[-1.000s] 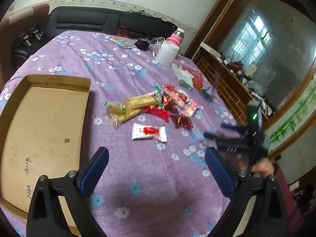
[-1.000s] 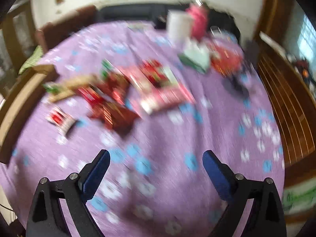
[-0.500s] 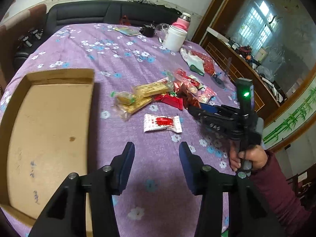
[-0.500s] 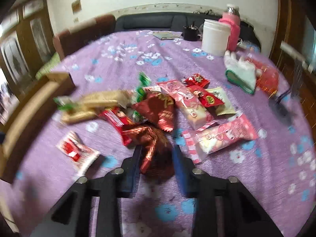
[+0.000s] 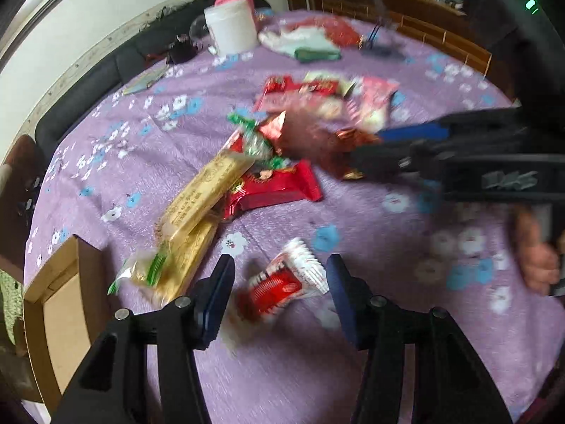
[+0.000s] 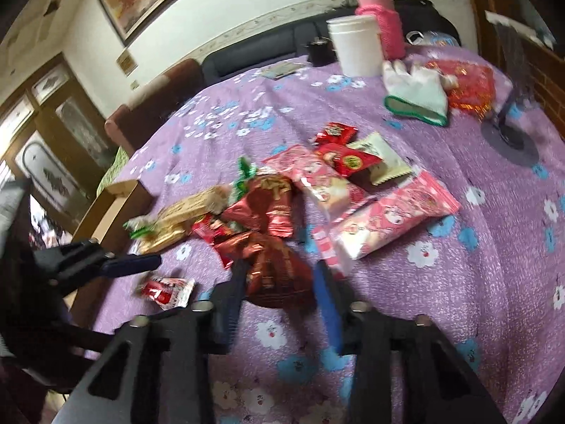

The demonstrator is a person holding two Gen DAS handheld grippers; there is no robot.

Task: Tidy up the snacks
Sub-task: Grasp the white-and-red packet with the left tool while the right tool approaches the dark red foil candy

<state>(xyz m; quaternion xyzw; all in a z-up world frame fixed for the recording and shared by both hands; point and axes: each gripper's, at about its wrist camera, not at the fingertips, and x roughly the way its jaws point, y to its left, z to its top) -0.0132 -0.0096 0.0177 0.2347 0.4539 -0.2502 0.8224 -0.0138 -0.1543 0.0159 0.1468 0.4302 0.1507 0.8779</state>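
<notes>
A heap of snack packets lies on the purple flowered tablecloth (image 5: 282, 371). My left gripper (image 5: 280, 284) is open, its fingers either side of a small red-and-white packet (image 5: 282, 284) lying on the cloth. My right gripper (image 6: 279, 282) has its fingers close around a dark red foil packet (image 6: 279, 272); from the left wrist it shows as a dark arm (image 5: 441, 152) with that packet (image 5: 349, 141) at its tip. Gold bars (image 5: 201, 201), a red packet (image 5: 272, 187) and pink packets (image 6: 381, 219) lie in the heap.
An open cardboard box (image 5: 53, 304) sits at the table's left edge. A white tub (image 6: 356, 46), a pink bottle (image 6: 381, 17), a white glove (image 6: 416, 95) and a red pouch (image 6: 466, 84) stand at the far side. A black stand (image 6: 508, 134) is at right.
My left gripper has moved forward over the red-and-white packet and opened wider. My right gripper has stayed around the dark red foil packet, and the view has shifted.
</notes>
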